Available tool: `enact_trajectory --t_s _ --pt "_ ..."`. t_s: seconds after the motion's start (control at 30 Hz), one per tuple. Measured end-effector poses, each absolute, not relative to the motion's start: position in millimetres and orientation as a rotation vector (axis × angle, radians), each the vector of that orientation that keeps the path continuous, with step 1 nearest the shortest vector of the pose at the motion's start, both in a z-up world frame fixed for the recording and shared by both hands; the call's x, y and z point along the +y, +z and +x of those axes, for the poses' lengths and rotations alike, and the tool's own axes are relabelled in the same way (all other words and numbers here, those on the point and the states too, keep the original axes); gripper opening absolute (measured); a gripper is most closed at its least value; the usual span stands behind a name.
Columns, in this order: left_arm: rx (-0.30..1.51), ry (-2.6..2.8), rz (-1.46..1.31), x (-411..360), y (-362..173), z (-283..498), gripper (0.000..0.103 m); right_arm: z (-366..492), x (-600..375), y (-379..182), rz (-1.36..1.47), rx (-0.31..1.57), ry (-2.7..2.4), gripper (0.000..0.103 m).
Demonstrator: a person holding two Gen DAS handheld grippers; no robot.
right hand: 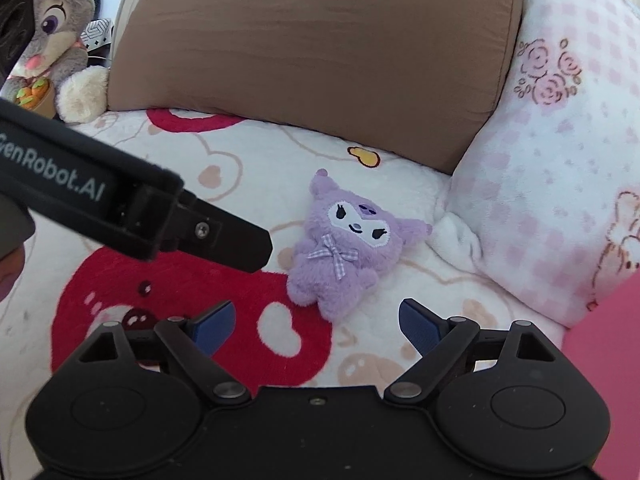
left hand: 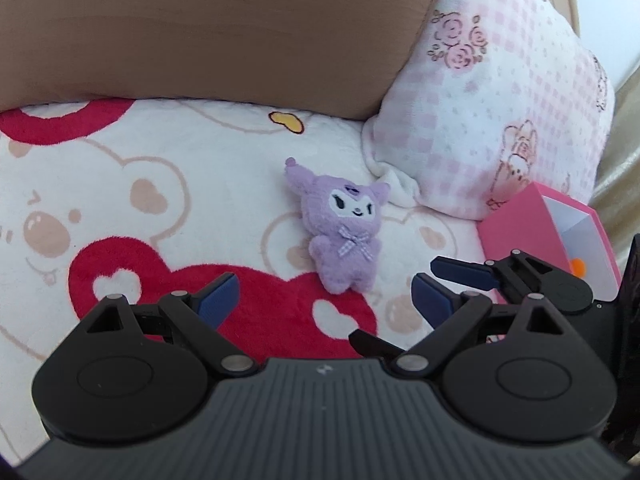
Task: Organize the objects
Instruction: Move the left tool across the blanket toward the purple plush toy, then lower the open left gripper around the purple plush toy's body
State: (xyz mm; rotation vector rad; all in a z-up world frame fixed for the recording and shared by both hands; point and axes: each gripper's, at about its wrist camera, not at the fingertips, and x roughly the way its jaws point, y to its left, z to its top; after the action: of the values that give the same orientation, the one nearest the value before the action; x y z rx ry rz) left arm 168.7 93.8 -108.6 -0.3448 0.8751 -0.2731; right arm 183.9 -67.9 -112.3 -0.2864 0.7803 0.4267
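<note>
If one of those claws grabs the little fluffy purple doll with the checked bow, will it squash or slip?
The fluffy purple plush doll looks soft, so it would probably squash between the pads rather than slip. Small and stuffed, it is likely light. Lying flat on the fleecy blanket, it seems unlikely to roll.

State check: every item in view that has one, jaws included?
purple plush toy: lying face up on the blanket, not gripped
pink box: open, a small orange item inside
left gripper: jaws open, empty
right gripper: jaws open, empty, plush just ahead
brown cushion: propped upright
pink checked pillow: leaning beside the cushion
</note>
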Motion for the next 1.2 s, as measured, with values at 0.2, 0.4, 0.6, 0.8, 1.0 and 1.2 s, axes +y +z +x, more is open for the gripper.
enact_trajectory --t_s 0.2,0.4,0.6,0.8,1.0,1.2 --pt "0.873 -0.280 -0.376 90.2 -127.2 189.8 0.090 202.2 -62.3 -125.5 -0.282 0.786 0.414 0.085" --pt "0.859 -0.309 -0.392 89.2 -147.2 195.8 0.064 212.8 -61.0 -133.8 -0.269 0.796 0.424 0.076" --pt "0.833 -0.329 -0.451 94.8 -161.1 199.1 0.061 217.6 -60.1 -142.7 -0.259 0.803 0.432 0.069" --pt "0.845 -0.318 -0.471 102.8 -171.9 203.9 0.056 228.8 -68.4 -148.7 -0.216 0.831 0.416 0.068" --pt "0.821 -0.327 -0.486 94.7 -174.0 204.8 0.047 231.0 -66.4 -149.2 -0.208 0.817 0.417 0.068" --pt "0.837 -0.358 -0.512 89.3 -174.1 204.4 0.035 229.6 -65.2 -153.6 -0.209 0.808 0.393 0.064"
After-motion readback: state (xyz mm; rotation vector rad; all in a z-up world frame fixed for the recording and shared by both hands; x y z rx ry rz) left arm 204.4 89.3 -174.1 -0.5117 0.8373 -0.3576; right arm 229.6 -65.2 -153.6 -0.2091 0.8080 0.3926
